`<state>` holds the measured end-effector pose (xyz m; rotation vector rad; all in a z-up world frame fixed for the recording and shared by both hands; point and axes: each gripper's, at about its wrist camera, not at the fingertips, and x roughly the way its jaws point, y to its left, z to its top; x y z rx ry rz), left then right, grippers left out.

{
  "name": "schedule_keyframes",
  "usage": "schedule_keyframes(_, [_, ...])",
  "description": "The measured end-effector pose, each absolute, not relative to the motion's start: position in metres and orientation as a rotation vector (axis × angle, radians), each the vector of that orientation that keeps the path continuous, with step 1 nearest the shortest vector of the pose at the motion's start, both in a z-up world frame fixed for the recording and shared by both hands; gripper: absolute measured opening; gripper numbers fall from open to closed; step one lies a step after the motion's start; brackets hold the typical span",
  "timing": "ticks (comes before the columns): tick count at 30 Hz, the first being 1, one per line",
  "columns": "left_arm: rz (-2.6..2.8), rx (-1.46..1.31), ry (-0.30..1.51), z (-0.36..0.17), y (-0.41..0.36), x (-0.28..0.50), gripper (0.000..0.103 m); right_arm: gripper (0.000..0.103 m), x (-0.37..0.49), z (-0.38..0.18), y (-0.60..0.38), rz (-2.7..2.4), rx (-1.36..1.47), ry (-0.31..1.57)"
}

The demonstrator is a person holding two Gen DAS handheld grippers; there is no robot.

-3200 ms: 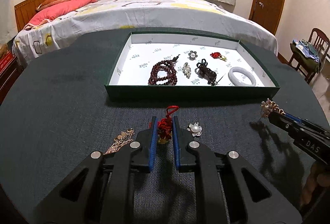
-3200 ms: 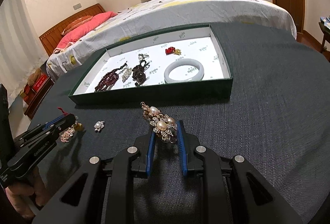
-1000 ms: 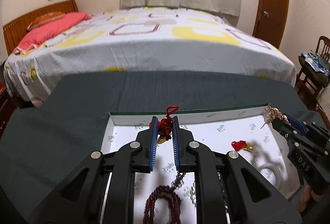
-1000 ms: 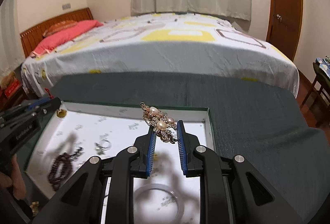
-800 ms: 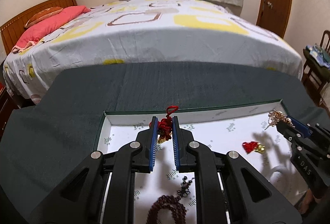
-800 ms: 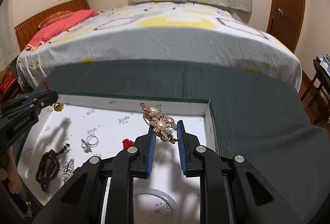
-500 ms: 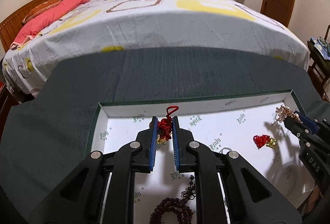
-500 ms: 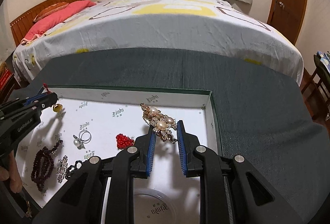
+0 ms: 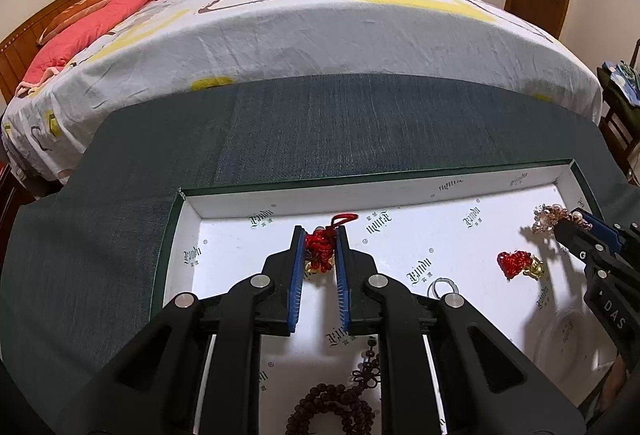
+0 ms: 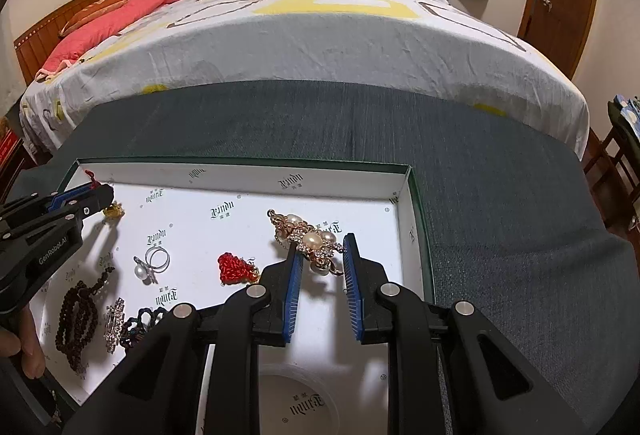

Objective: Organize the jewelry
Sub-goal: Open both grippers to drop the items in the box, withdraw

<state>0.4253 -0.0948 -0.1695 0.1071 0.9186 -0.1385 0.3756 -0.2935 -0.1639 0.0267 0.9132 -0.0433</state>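
- The tray (image 10: 416,203) is sitting on the table (image 10: 500,195) beside the bed (image 10: 320,27).
- The left gripper (image 9: 320,251) is pinching a red knot charm (image 9: 320,245) over the tray's far left corner.
- The right gripper (image 10: 319,255) is clamping a pearl brooch (image 10: 310,239) near the tray's far right corner.

A red knotted charm (image 9: 320,241) with a small gold bead below and a red loop on top sits pinched between blue-padded fingers (image 9: 295,275) at the centre of the left wrist view, above the upper left part of the green-walled, white-lined tray (image 9: 400,195). A gold pearl-and-rhinestone brooch (image 10: 310,239) is gripped at its lower end between the other fingers (image 10: 290,283), slanting toward the upper left, over the tray's right side. On the tray floor lie a second red charm (image 10: 236,269), a pearl ring (image 10: 154,261), dark bead strings (image 10: 78,311), a rhinestone cross (image 10: 114,319) and a pale bangle (image 10: 304,395) at bottom centre.
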Motion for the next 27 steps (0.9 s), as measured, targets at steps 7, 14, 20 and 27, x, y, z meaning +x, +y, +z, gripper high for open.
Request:
schedule_keyframes(7, [-0.146,0.089,0.943,-0.173,-0.093,0.428,0.016,0.026,0.376,-0.167,-0.294,-0.042,0.022,0.924])
schedule_keyframes(14, [-0.150,0.092,0.947,-0.175,-0.094,0.428,0.025,0.037,0.374,-0.166,-0.293,-0.047,0.025,0.918])
schedule_keyframes(20, [-0.151,0.090,0.938,-0.175,-0.094,0.425,0.046,0.054,0.371,-0.163,-0.295,-0.051,0.034,0.897])
schedule_keyframes(27, [-0.142,0.097,0.901,-0.170,-0.094,0.420,0.073,0.068,0.365,-0.158,-0.298,-0.056,0.051,0.857])
